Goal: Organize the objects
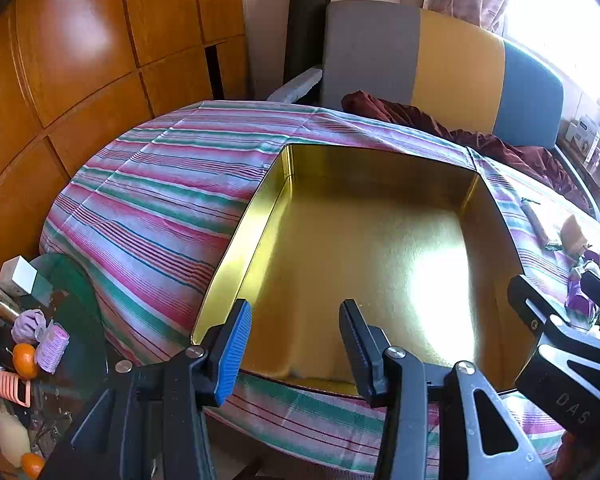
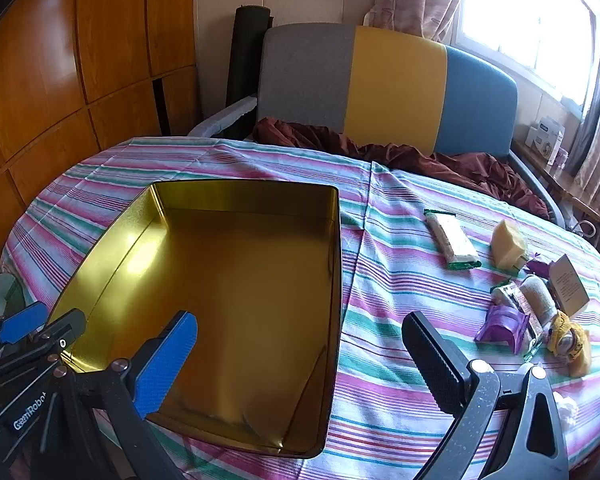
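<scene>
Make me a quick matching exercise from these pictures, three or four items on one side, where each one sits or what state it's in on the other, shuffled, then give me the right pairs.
Things:
1. gold tin
2. wrapped bar
3. purple piece
4. maroon cloth

Places or states:
A. lies on the striped tablecloth, right of the tin, nearer the sofa
B. bunched on the sofa seat behind the table
C. open and empty
D. in the cluster of small items close to the right gripper

Pairs: 1-C, 2-A, 3-D, 4-B
</scene>
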`<state>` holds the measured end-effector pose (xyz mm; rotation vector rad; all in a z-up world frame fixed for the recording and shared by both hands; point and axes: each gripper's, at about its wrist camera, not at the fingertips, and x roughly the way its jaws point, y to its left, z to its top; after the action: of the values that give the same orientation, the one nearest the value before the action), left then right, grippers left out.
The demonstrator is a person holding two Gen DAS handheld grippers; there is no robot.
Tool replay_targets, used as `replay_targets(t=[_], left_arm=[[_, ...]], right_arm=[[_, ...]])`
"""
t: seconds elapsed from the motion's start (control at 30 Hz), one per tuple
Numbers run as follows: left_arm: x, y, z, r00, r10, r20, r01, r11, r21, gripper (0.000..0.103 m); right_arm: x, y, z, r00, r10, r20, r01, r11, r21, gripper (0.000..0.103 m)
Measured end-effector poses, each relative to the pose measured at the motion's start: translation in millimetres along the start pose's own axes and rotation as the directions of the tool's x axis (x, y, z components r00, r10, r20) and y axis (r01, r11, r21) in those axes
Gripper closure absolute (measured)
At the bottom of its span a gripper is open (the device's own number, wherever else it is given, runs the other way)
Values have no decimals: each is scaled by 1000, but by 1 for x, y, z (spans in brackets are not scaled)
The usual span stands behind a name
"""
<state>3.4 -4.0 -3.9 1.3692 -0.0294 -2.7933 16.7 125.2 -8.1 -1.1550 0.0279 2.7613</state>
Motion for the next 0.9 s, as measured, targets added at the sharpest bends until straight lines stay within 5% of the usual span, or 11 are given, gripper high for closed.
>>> replay_targets(t=[0.4,0.9], left_arm=[[-8,-18,-7,999,-43,20,42,997,59,57],[-28,-82,-32,987,-155,39,139,956,257,57]], right_arm=[[-11,-20,-2,999,-27,20,27,1000,-1,0],[-27,-109,-33,988,-152,-9,152,987,48,0]])
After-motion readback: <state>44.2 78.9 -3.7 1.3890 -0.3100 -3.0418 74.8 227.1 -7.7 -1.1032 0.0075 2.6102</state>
